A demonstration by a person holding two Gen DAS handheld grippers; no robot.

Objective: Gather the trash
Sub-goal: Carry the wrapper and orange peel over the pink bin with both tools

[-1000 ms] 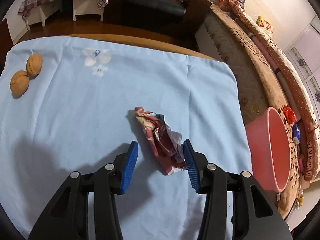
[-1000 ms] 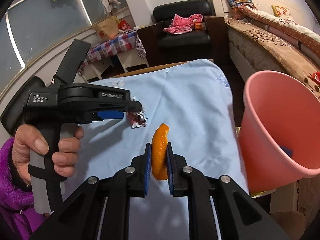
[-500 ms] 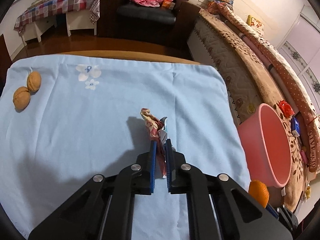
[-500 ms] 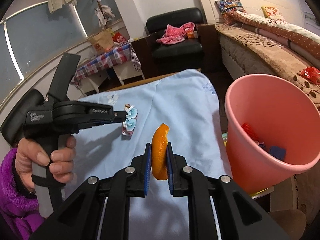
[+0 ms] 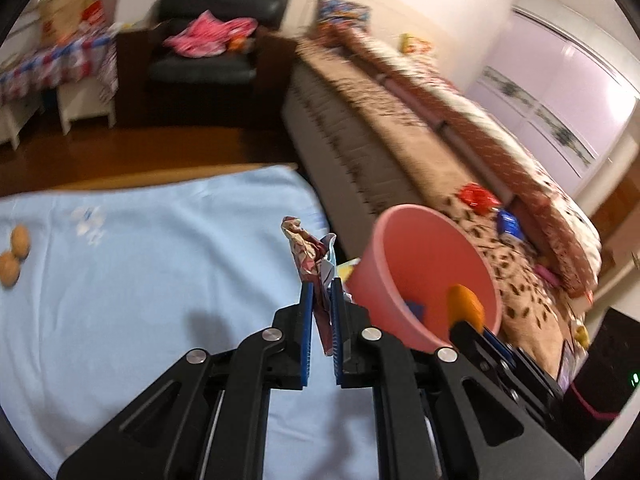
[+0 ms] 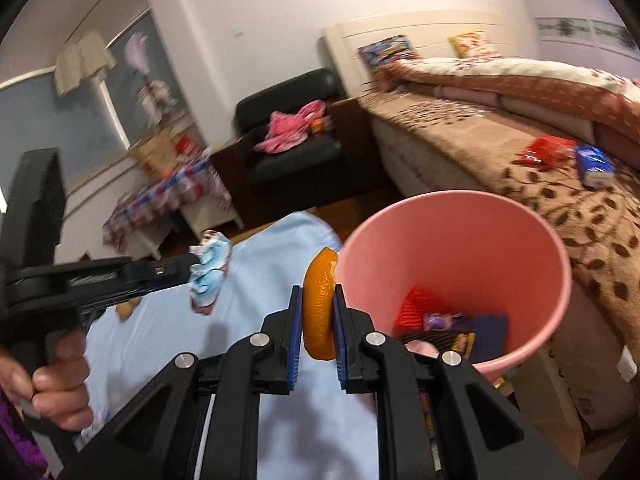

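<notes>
My left gripper (image 5: 321, 300) is shut on a crumpled red and blue wrapper (image 5: 310, 252), lifted clear of the light blue cloth (image 5: 140, 280). The same wrapper (image 6: 210, 276) shows in the right wrist view, sticking out of the left gripper's tip (image 6: 192, 270). An orange peel (image 6: 319, 304) is clamped upright in my right gripper (image 6: 316, 300), right at the near rim of the pink bin (image 6: 460, 248). In the left wrist view the peel (image 5: 464, 304) hangs over the bin (image 5: 424, 280). Several wrappers lie at the bin's bottom.
Two walnuts (image 5: 14, 254) lie at the cloth's left edge. A bed with a brown patterned cover (image 6: 540, 200) runs behind the bin, with a red packet (image 6: 544, 150) and a blue one (image 6: 594, 166) on it. A black armchair (image 5: 208, 48) stands beyond the table. A hand (image 6: 60, 384) grips the left tool.
The left gripper closed on the wrapper, lifted it off the cloth and carried it right toward the bin. The right gripper carried the peel up to the bin's rim.
</notes>
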